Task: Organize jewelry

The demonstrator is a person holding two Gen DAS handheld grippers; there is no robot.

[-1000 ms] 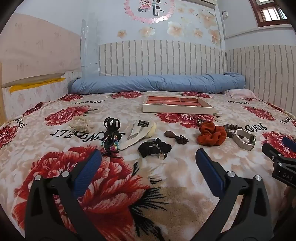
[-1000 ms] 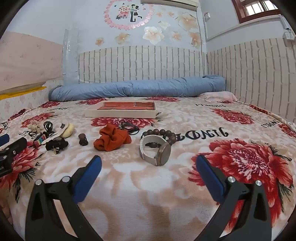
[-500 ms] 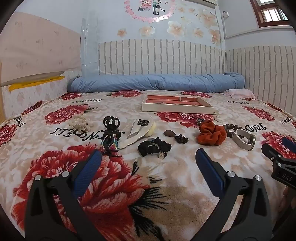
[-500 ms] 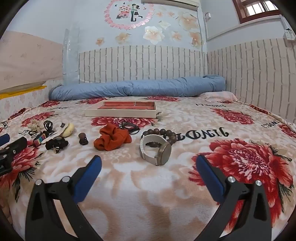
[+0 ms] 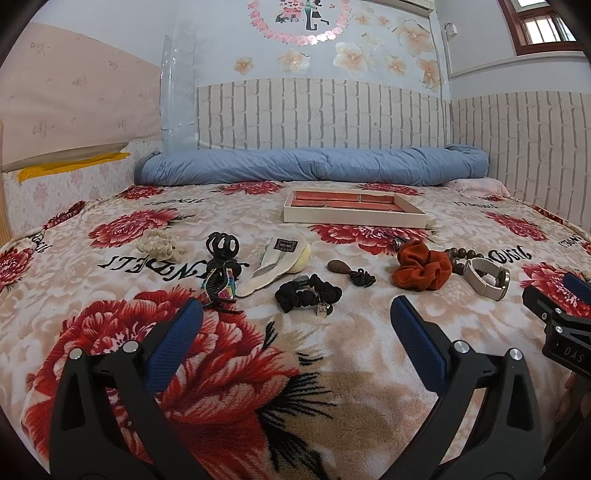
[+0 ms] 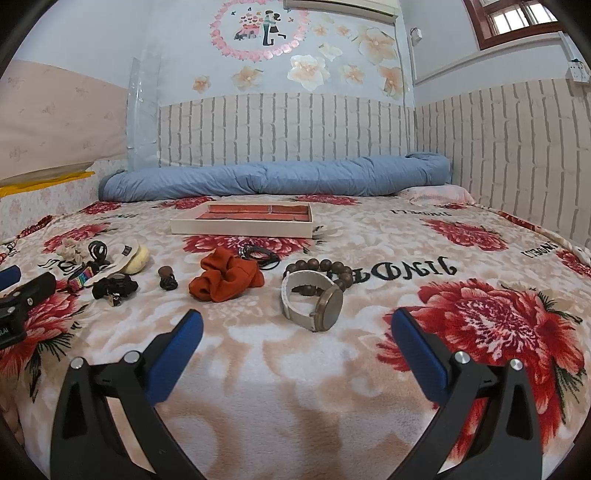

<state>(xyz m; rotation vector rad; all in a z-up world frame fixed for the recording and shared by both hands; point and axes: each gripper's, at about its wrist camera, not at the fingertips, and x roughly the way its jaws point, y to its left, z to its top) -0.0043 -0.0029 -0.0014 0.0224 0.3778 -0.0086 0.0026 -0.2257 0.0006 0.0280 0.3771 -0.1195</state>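
From my feeds the room reads evenly bright with soft daylight, and the window (image 6: pixel 513 18) at upper right is blown out to near white. Below the window, the brick-pattern wall (image 6: pixel 517 147) bows strongly and black vignette fills every corner. Both views are sharp, with only faint, soft shadows on the floral blanket (image 5: pixel 332 369) under the near items.
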